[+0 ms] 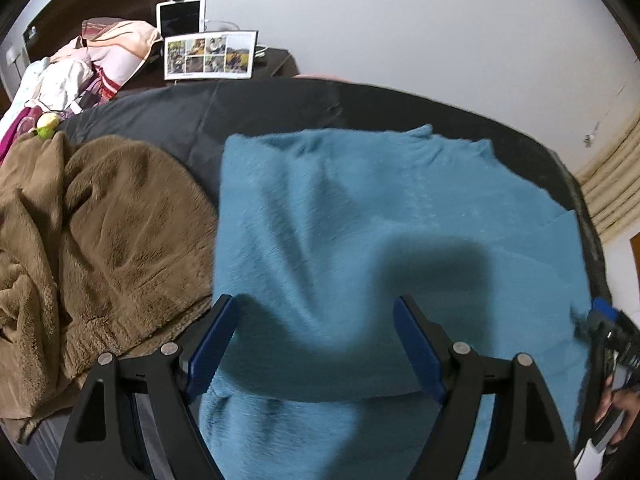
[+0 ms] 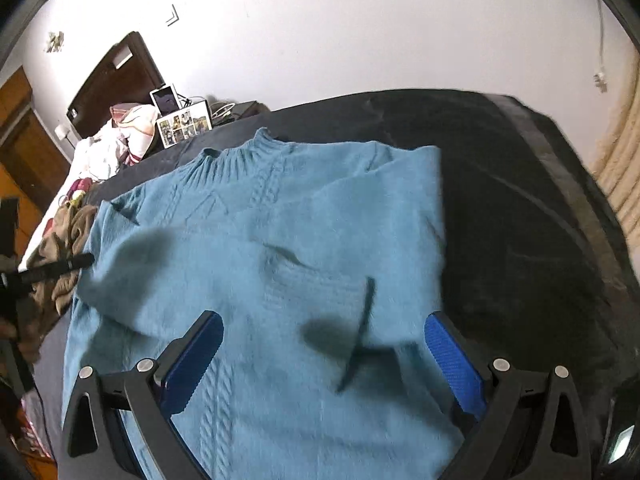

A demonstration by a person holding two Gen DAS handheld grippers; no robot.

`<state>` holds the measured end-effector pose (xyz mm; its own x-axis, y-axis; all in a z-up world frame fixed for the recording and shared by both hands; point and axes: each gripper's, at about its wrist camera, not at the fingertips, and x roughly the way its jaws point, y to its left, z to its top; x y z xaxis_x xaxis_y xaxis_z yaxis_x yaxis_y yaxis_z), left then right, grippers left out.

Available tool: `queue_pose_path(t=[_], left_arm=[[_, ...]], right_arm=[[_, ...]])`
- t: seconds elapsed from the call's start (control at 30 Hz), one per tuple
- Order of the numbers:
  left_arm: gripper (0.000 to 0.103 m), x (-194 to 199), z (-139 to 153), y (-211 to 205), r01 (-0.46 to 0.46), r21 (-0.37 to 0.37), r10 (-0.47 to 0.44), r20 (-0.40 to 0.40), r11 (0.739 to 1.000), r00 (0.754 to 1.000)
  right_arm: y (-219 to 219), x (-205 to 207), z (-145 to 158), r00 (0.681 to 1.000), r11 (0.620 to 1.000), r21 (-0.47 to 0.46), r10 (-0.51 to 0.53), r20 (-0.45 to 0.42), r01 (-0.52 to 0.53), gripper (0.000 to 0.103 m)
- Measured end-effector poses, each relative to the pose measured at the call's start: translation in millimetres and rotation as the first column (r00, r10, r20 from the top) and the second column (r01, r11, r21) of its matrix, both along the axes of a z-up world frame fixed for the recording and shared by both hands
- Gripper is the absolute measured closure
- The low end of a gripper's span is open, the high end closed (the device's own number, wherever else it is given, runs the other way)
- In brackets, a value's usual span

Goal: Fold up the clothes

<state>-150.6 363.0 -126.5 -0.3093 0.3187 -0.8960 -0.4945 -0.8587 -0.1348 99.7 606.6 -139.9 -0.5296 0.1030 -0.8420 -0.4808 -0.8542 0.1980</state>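
Two grippers: left gripper (image 1: 316,340) and right gripper (image 2: 324,364), both with jaws apart and holding nothing.
Sweater (image 2: 280,240): teal knit, flat on the dark bed cover (image 2: 520,220), spanning both jaw gaps, sleeves folded in.
Hem: below the jaws, nearest.
Brown blanket (image 1: 100,240): left of the left jaws.
Advice: pinch both hem corners, lift evenly, carry towards the collar (image 2: 240,152).

Home bedroom: bed (image 2: 500,208) w/ headboard (image 2: 116,80), pillows (image 1: 120,52) (clothes piled).
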Motion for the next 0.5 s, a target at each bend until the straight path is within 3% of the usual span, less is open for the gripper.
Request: queue_pose_path(t=[0.13,0.23,0.3,0.37,0.4,0.5], left_arm=[[0.02,-2.1,-9.9,-3.0,-0.004,-0.031,0.004,-0.004,1.0,1.0],[0.02,-9.0,-18.2,-8.1,-0.023,-0.063,0.023,-0.006,0.998,1.0],[0.02,-15.7,-24.1,-12.8,-0.04,-0.038,0.041,0.025,0.998,0.999],[0.019,-19.8,-26.3,-17.3,-0.061,-0.013,0.062,0.05,0.998,0.997],[0.019,-22.1,-27.0,-19.2,-0.073,-0.003,0.073,0.06,0.997,0.995],[0.019,-24.8,-23.4,-18.4,-0.083,-0.004,0.083,0.049,0.997,0.995]], right_arm=[[2.8,-25.2,-24.8,0.997,1.0,-0.017,0.012,0.078,-0.011,0.001],[-9.7,-35.4,-33.2,0.99,0.997,0.06,0.038,0.138,-0.047,0.002],[-16.3,-40.1,-36.3,0.986,0.993,0.099,0.054,0.16,-0.071,0.005],[-19.9,-42.0,-35.6,0.985,0.989,0.12,0.068,0.156,-0.087,0.017],[-20.6,-41.5,-32.7,0.987,0.989,0.115,0.078,0.144,-0.095,0.041],[-20.0,-38.5,-22.0,0.987,0.986,0.125,0.097,0.13,-0.113,0.064]])
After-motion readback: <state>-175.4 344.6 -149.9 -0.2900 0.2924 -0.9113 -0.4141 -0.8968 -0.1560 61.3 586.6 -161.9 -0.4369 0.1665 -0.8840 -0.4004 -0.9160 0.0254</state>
